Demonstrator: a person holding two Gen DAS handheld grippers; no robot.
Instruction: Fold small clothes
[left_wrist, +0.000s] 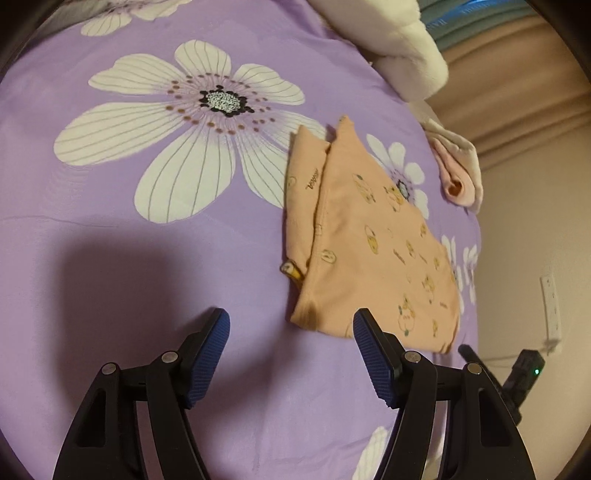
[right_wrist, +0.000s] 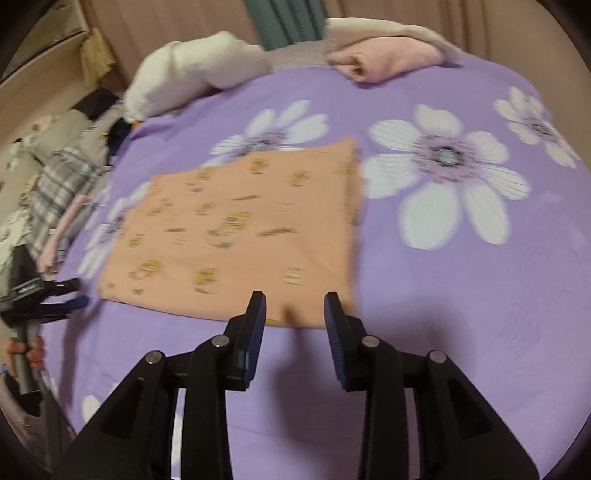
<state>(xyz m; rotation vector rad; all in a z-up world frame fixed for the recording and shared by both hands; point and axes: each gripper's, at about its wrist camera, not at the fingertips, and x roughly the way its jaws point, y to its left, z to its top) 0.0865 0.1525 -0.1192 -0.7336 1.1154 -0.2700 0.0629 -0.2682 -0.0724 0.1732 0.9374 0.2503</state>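
A big purple bed (right_wrist: 461, 295) with white flowers holds the small peach top (right_wrist: 240, 236), folded flat near the bed's middle. By the top's near edge, the right tongs (right_wrist: 294, 306) stand narrow and empty, and the left tongs (left_wrist: 291, 325) wait wide and empty just off its corner. To fold well, I think each should pinch a near corner and lift both together.

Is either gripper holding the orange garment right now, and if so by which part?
Nothing is held. The left gripper stands open over bare bedsheet. The right gripper is open at the orange garment's near edge, pads apart and not pressing it.
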